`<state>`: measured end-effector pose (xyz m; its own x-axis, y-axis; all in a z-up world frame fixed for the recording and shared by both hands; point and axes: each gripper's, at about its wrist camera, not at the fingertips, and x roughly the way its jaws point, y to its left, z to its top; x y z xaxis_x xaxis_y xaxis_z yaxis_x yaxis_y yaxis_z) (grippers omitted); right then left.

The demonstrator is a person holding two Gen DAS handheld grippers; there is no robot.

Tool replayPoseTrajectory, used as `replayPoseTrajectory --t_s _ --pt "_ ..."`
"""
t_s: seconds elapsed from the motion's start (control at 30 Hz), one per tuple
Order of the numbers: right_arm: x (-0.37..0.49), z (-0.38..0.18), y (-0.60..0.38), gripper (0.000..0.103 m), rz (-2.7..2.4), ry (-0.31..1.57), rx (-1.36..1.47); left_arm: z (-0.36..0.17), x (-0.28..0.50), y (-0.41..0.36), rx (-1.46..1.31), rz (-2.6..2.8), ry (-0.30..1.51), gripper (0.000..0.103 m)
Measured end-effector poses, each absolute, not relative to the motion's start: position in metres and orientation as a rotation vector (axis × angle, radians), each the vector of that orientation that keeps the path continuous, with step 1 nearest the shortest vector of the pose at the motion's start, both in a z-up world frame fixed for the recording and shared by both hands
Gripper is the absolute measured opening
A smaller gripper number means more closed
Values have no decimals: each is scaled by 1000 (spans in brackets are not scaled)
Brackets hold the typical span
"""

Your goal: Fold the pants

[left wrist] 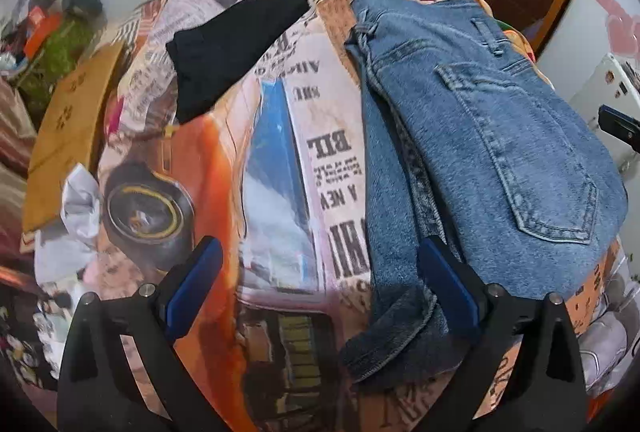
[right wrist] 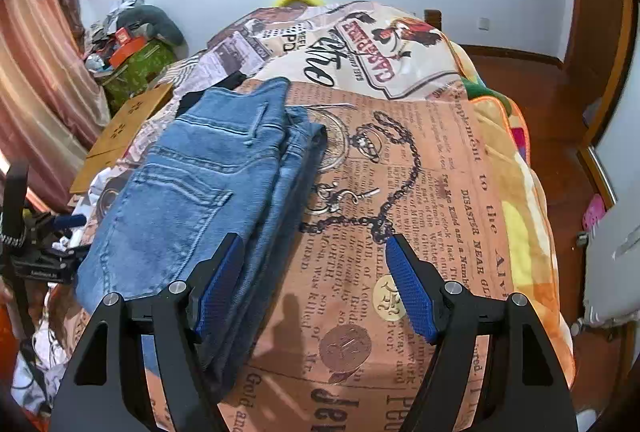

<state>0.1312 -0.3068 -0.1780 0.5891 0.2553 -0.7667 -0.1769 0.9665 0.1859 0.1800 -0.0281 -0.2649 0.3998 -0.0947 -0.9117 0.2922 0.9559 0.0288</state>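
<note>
The blue jeans (left wrist: 480,135) lie folded in a stack on the printed bedspread (left wrist: 280,159), back pocket up, with a darker leg hem at the near end. My left gripper (left wrist: 320,272) is open and empty above the bedspread; its right finger is at the jeans' left edge. In the right wrist view the jeans (right wrist: 192,191) lie to the left. My right gripper (right wrist: 314,268) is open and empty; its left finger is over the jeans' right edge, its right finger over the bedspread (right wrist: 420,159). The right gripper's tip (left wrist: 618,121) shows at the far right of the left wrist view.
A black garment (left wrist: 232,47) lies on the bedspread, left of the jeans. A cardboard box (left wrist: 68,135) and clutter stand off the bed's left side. Wooden floor (right wrist: 560,135) and a door lie to the right. A wall is behind the bed.
</note>
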Motion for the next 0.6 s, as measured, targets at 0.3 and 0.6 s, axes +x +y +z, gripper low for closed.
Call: replayPoseTrajectory --t_s 0.3,0.6 --pt "155 -172 -290 71 312 866 46 -216 225 -50 244 -256 988 100" --pt "215 -178 -270 69 396 840 8 -224 300 -103 300 -320 959 100"
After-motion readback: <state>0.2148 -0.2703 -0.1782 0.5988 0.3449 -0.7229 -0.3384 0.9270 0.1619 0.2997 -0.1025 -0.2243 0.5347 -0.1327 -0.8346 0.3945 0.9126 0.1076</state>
